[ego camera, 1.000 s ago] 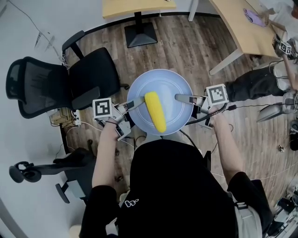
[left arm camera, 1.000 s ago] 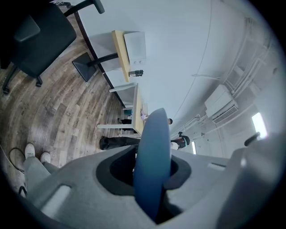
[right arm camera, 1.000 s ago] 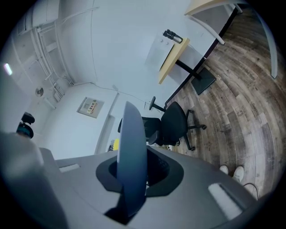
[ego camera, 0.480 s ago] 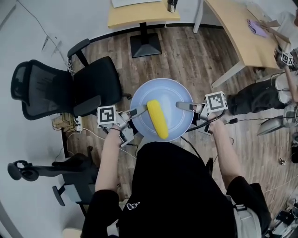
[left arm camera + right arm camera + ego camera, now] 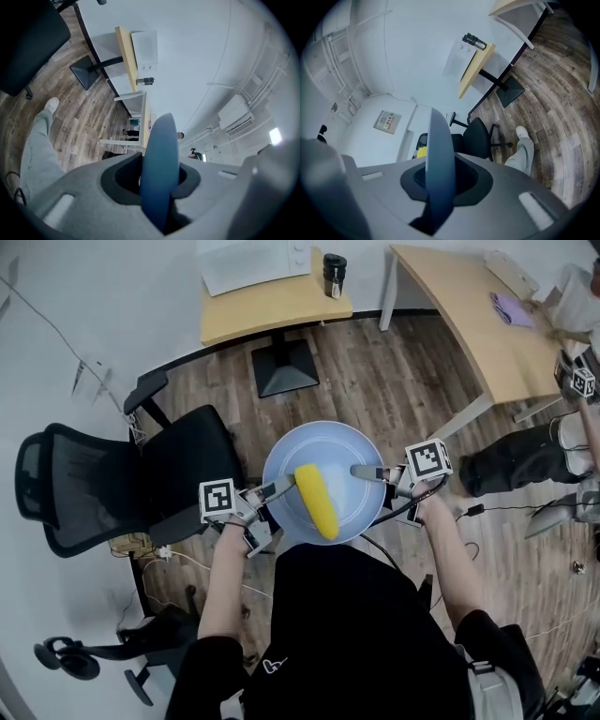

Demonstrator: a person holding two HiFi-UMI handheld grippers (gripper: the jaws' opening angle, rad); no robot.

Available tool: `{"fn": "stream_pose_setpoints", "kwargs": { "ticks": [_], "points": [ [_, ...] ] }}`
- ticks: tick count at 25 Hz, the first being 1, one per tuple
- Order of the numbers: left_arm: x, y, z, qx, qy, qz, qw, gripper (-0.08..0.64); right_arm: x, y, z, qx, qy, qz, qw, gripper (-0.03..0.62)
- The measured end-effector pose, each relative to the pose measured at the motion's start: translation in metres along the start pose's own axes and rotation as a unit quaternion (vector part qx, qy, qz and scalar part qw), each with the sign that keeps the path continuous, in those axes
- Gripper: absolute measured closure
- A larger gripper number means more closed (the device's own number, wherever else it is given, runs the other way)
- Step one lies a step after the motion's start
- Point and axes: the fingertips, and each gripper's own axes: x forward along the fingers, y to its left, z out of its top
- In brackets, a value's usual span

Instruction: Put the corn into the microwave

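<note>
While the person carries it in front of the chest, the blue plate [image 5: 328,439] is the centre of the scene, and the corn [image 5: 316,500] lies on it, a yellow cob a little left of the plate's middle, one end near the rim closest to the body.

The left gripper [image 5: 278,487] is clamped on the plate's left rim; in the left gripper view the rim stands edge-on between the jaws with both pads pressed to it. The right gripper [image 5: 362,471] grips the opposite rim the same way, and its own view shows the jaws closed on the blue edge, with a bit of the yellow cob [image 5: 421,151] just past it.

The microwave [image 5: 253,261], white, sits well beyond the plate's far edge on a small wooden table [image 5: 281,307], with a dark cup [image 5: 334,274] just beside it. Left of the plate is a black office chair [image 5: 122,474]; beyond it to the right runs a larger desk [image 5: 473,320].

The only markings are the black-and-white square patterns on the gripper cubes, without letters. A small white logo [image 5: 271,667] on the black shirt and a wall panel [image 5: 386,122] with red print are too small to read.
</note>
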Motion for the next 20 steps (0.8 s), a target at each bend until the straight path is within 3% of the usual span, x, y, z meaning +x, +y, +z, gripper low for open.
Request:
{"fn": "stream_pose_setpoints", "kwargs": {
  "ticks": [5, 9, 12, 16, 19, 20],
  "points": [
    [0.034, 0.015, 0.139, -0.005, 0.007, -0.003, 1.0000, 0.462, 0.052, -0.032, 0.130, 0.014, -0.014, -0.010, 1.000, 0.538],
    [0.041, -0.006, 0.267, 0.004, 0.021, 0.001, 0.9998, 0.465, 0.112, -0.014, 0.245, 0.023, -0.017, 0.024, 0.999, 0.540],
    [0.039, -0.025, 0.346, 0.009, 0.019, -0.004, 0.9998, 0.471, 0.150, -0.001, 0.317, 0.019, -0.023, 0.027, 0.999, 0.543],
    [0.043, -0.038, 0.424, 0.014, 0.005, -0.007, 0.9999, 0.476, 0.183, 0.011, 0.394, -0.009, -0.034, 0.025, 0.999, 0.543],
    [0.049, -0.042, 0.452, 0.013, 0.002, -0.021, 0.9997, 0.479, 0.197, 0.020, 0.422, -0.033, -0.048, 0.042, 0.997, 0.533],
    [0.050, -0.042, 0.460, 0.011, -0.003, -0.023, 0.9997, 0.479, 0.200, 0.022, 0.431, -0.045, -0.052, 0.043, 0.997, 0.503]
  ]
}}
